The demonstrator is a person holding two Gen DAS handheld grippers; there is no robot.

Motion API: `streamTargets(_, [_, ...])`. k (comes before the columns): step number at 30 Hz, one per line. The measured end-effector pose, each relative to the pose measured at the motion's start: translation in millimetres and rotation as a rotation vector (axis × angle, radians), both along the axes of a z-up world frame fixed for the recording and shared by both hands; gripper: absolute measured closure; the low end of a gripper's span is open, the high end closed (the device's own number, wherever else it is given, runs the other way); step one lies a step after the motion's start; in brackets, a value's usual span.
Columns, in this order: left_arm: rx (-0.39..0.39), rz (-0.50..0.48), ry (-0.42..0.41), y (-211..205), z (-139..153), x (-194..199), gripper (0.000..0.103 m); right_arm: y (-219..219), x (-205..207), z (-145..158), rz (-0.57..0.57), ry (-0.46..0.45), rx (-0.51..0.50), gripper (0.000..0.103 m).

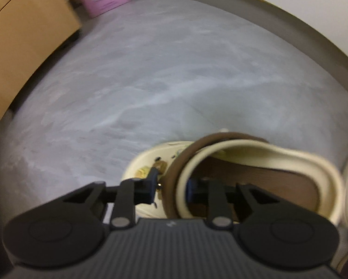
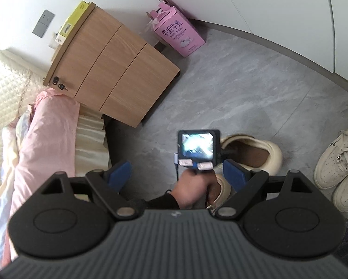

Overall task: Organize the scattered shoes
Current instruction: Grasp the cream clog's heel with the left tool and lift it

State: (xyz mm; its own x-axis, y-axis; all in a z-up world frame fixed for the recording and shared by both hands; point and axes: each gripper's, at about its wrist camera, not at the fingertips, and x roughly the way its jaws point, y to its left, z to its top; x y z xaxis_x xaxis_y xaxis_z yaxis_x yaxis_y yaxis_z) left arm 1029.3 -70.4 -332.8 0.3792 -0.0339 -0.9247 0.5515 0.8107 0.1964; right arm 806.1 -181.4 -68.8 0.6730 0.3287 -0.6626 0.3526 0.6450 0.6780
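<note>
The left tongs (image 1: 171, 187) are clamping the rim of a cream slipper (image 1: 255, 162) with a brown lining, one blue pad outside the rim and the other inside the opening, while a second cream slipper (image 1: 146, 165) carrying small decorative charms is lying just beneath and beside it on the grey floor (image 1: 150, 69). From the right wrist view, the right tongs (image 2: 177, 174) are hanging apart and empty over the scene, and a person's hand (image 2: 192, 190) is gripping the handle of the left tool, its small screen facing up. A pair of white lace-up sneakers (image 2: 336, 162) is sitting side by side at the right edge of that view, near the slippers but not touching them, and looking already lined up. A wooden cabinet (image 2: 118, 74), a pink carton (image 2: 181, 37) against the wall and a bed with pink bedding (image 2: 48, 139) are framing the floor. The tidying is appearing to be at an early or middle stage: one slipper is just being gripped, its partner is waiting untouched, and both are probably needing to be set as a neat pair, perhaps beside the sneakers
</note>
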Motion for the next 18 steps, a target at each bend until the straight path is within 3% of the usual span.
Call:
streamTargets(7, [0.05, 0.254, -0.016, 39.0, 8.5, 48.6, 0.085, -0.9, -1.0, -0.9, 0.007, 0.0, 0.014, 0.014])
streamTargets(10, [0.109, 0.343, -0.035, 65.0, 3.3, 64.5, 0.084, -2.3, 0.0, -1.3, 0.006, 0.001, 0.016, 0.014])
streamTargets(13, [0.131, 0.41, -0.009, 89.6, -5.4, 73.8, 0.076, -2.8, 2.8, -2.5, 0.009, 0.002, 0.019, 0.014])
streamTargets(18, [0.043, 0.365, 0.02, 112.2, -5.0, 75.9, 0.067, -1.1, 7.8, -7.1, 0.027, 0.018, 0.021, 0.014])
